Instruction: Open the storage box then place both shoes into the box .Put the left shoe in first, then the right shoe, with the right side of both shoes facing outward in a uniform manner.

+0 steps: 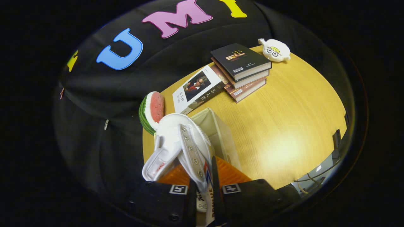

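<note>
Claw point(205, 189) clamped on shoe point(180, 145) sidewall, shoe lifted just ahead of fingers, hanging over open box point(221, 132) beyond; gripped by side, likely for controlled lowering in.

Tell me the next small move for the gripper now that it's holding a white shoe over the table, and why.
Probably carry the white shoe forward and lower it into the storage box. The gripper is shut on the shoe's side wall, the shoe hangs just short of the box, and the box's top looks open just ahead.
</note>
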Motion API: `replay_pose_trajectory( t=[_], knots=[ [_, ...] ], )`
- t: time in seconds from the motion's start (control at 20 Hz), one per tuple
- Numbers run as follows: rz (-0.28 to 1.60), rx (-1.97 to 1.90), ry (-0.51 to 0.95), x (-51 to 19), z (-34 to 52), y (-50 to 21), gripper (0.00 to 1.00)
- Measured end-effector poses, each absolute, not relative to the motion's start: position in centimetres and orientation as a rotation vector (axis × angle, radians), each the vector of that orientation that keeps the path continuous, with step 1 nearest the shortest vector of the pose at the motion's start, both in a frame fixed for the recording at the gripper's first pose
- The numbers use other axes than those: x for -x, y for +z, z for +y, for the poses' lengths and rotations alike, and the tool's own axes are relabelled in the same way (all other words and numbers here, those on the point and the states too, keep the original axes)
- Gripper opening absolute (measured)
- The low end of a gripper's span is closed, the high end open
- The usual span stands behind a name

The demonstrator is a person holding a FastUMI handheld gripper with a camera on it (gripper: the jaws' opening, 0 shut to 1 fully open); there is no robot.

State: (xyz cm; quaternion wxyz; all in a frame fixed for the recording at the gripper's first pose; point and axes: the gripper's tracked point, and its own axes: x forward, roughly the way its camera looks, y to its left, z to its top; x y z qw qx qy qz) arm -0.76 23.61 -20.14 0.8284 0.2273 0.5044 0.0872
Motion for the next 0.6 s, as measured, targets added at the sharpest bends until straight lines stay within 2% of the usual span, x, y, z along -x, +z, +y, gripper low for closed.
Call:
replay_pose_trajectory(
  t=[0.05, 0.2, 0.6],
  knots=[
    [1.073, -0.504, 0.225, 1.2, 24.3, -19.5, 0.35],
    [1.001, -0.504, 0.279, 0.7, 24.5, -16.8, 0.99],
    [0.687, -0.386, 0.325, -2.4, 19.4, -7.8, 0.98]
  ],
)
